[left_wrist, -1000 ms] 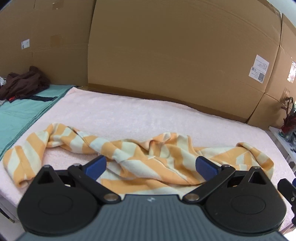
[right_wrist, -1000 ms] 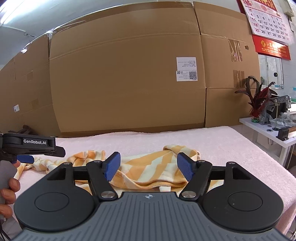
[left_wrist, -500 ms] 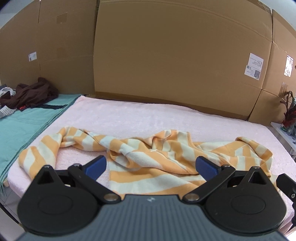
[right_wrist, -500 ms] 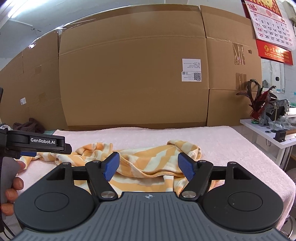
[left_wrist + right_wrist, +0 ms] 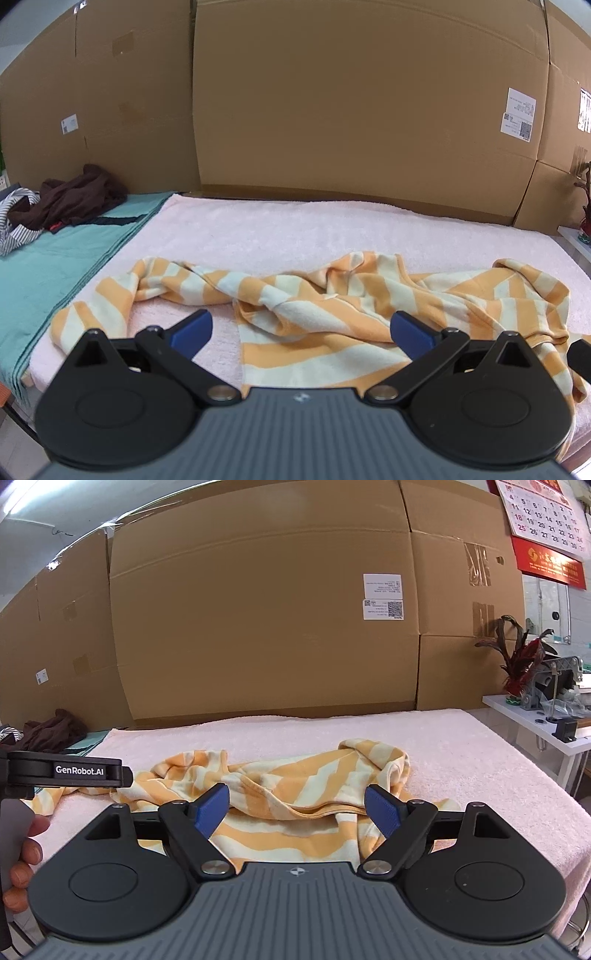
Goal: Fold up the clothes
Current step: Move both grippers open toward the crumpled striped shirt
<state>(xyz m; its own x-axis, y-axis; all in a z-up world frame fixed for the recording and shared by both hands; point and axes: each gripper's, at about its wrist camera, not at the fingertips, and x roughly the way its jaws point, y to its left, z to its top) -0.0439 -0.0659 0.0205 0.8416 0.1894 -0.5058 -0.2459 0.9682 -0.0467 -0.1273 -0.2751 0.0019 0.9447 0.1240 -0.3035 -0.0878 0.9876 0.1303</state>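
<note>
An orange and cream striped garment (image 5: 332, 306) lies crumpled across the pink towel-covered table (image 5: 277, 229), one sleeve trailing to the left. My left gripper (image 5: 301, 330) hovers open above its near edge, nothing between the blue pads. In the right wrist view the same garment (image 5: 295, 786) lies ahead and below. My right gripper (image 5: 297, 810) is open and its jaws are widening, with only air between them. The left gripper body (image 5: 66, 770) and a person's fingers (image 5: 22, 853) show at the left edge of that view.
Tall cardboard boxes (image 5: 351, 110) wall off the back of the table. A teal cloth (image 5: 55, 258) with a dark brown garment (image 5: 74, 199) and a striped one lies to the left. A white side table (image 5: 539, 723) with a plant (image 5: 521, 657) stands at the right.
The left gripper has drawn back and lifted, so more of the garment and table shows. The right gripper's blue pads stand a little further apart.
</note>
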